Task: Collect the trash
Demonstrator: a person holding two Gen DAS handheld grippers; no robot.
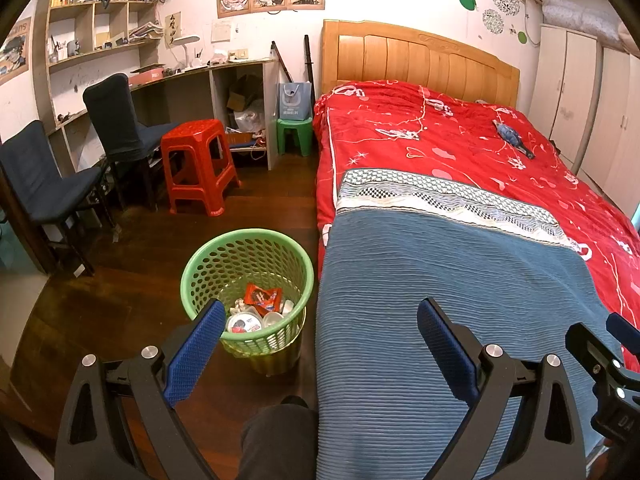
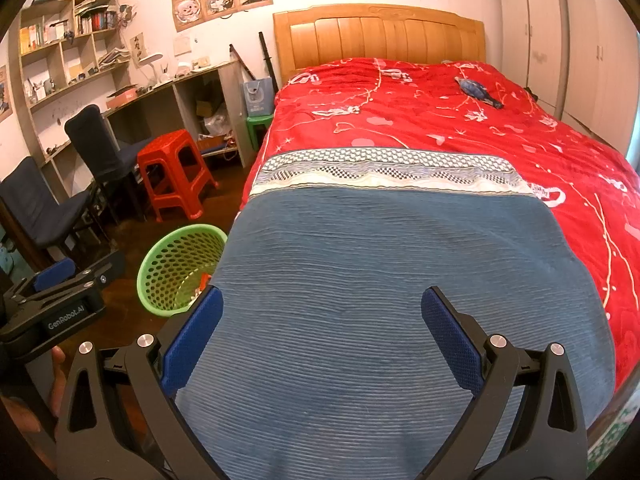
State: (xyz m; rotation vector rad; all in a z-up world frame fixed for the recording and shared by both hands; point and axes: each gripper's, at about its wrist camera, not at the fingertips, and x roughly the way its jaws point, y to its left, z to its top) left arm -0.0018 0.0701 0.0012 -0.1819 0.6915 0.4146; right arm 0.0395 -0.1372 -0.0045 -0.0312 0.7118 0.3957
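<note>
A green perforated waste basket [image 1: 247, 276] stands on the dark wood floor [image 1: 132, 276] just beside the bed [image 1: 460, 152], holding a red snack wrapper [image 1: 262, 297] and white cups and lids [image 1: 245, 323]. Behind the basket, a red plastic stool [image 1: 198, 164] sits near two dark chairs [image 1: 44, 188] and the desk [image 1: 208, 70]. The left tongs [image 1: 320, 344] hang wide apart and empty, one finger over the basket's rim, the other over the blue blanket [image 1: 440, 300]. To the basket's right, the right tongs [image 2: 322, 332] hover spread wide above the blanket, gripping nothing. Farther up the red quilt [image 2: 440, 120] lies a crumpled blue wrapper [image 2: 478, 92].
</note>
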